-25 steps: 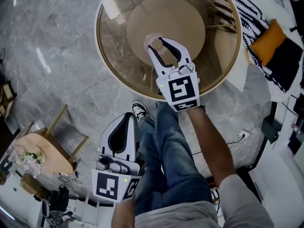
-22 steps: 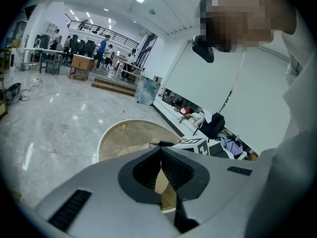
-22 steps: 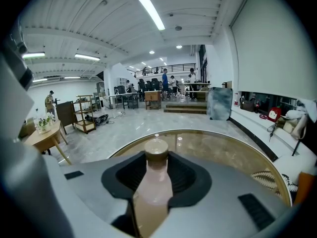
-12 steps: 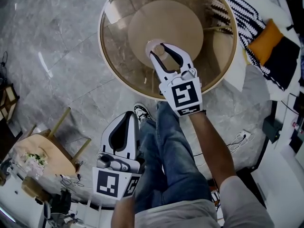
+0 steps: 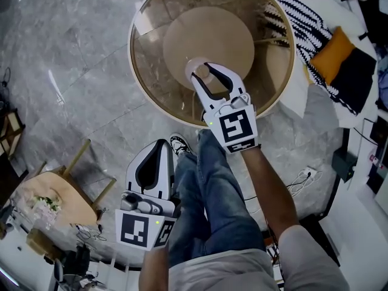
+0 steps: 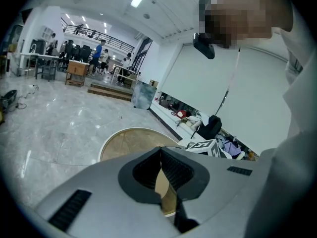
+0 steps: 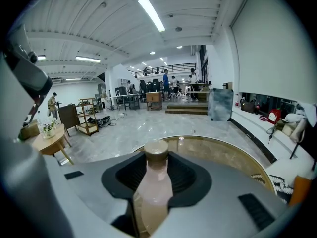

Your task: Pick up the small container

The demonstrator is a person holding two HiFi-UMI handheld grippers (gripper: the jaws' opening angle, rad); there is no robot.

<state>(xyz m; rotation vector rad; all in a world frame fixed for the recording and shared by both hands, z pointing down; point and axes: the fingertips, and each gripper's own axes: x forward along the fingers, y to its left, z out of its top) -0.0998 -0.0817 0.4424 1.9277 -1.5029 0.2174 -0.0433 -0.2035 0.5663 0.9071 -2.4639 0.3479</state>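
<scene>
The small container point(image 7: 154, 182) is a pale pink bottle with a tan cap point(image 5: 200, 71). My right gripper point(image 7: 156, 157) is shut on its body and holds it upright above the round glass table point(image 5: 145, 96). In the head view the right gripper point(image 5: 204, 70) hangs over the table's near half, above the tan disc under the glass. My left gripper point(image 5: 159, 143) is low on the left, beside the person's jeans leg, off the table. Its jaws are shut with nothing between them, and its tips point(image 6: 161, 150) meet in the left gripper view.
The table's wooden rim point(image 7: 233, 152) curves ahead of the bottle. A small wooden side table point(image 5: 60, 193) stands at the left. Striped and orange cushions point(image 5: 330, 53) lie at the right. A shoe point(image 5: 180, 143) and legs are below the table edge, with cables point(image 5: 303, 177) on the marble floor.
The right gripper, still holding the bottle, has risen a little over the table. The left gripper has also come up slightly beside the leg.
</scene>
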